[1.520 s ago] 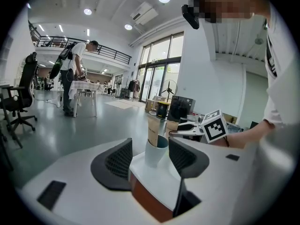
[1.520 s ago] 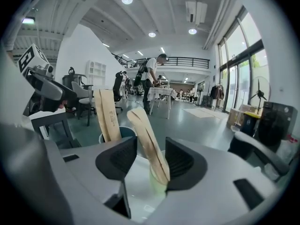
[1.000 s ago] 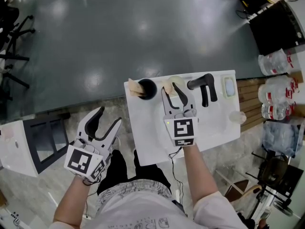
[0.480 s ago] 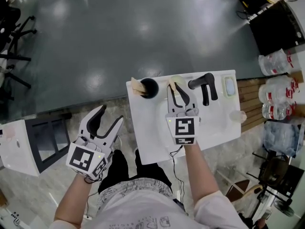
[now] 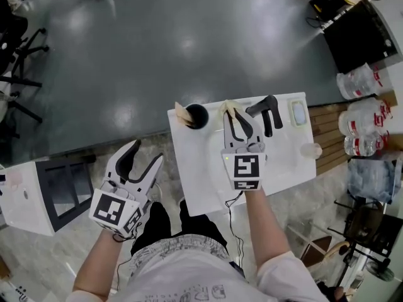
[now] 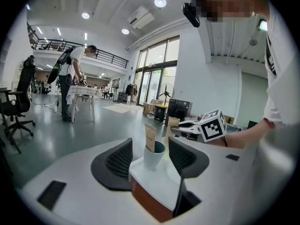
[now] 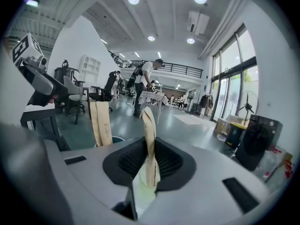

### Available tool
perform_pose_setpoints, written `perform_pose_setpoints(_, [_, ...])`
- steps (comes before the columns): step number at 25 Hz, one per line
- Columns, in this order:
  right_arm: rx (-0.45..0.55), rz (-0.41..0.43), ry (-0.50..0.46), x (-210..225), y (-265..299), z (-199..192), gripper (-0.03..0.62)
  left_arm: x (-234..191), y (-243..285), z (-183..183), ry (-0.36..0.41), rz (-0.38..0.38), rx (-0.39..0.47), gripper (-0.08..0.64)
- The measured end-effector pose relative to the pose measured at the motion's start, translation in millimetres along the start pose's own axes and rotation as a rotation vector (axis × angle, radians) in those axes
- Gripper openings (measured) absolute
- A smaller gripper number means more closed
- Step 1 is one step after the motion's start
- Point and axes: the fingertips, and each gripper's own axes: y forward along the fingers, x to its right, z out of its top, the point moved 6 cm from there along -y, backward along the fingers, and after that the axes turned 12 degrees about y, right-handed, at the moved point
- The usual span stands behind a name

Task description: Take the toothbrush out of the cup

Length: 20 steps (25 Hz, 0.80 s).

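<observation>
The fingers of the right gripper [image 7: 150,165] have just been closing. They now stand almost together, pinching the upright paper-wrapped toothbrush [image 7: 149,125] over the pale cup [image 7: 142,190] at the 12 o'clock edge of the table [image 5: 201,175]. The left gripper [image 5: 143,155], off the table at 7 o'clock, gapes wide and holds nothing. The wrapper hides the brush itself. The fingers cover its lower end and most of the cup.

bright ceiling lamps [image 7: 133,0]; glare on the floor [image 5: 189,36]; gripper views bulge, corners dark
</observation>
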Motion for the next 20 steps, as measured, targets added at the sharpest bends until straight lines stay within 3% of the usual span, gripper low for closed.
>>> perform_pose_setpoints(20, [0.167,-0.097,0.003,-12.1,-82.6,71.8,0.060,0.9,-41.2,27.9,0.036,-0.044,0.100,0.253])
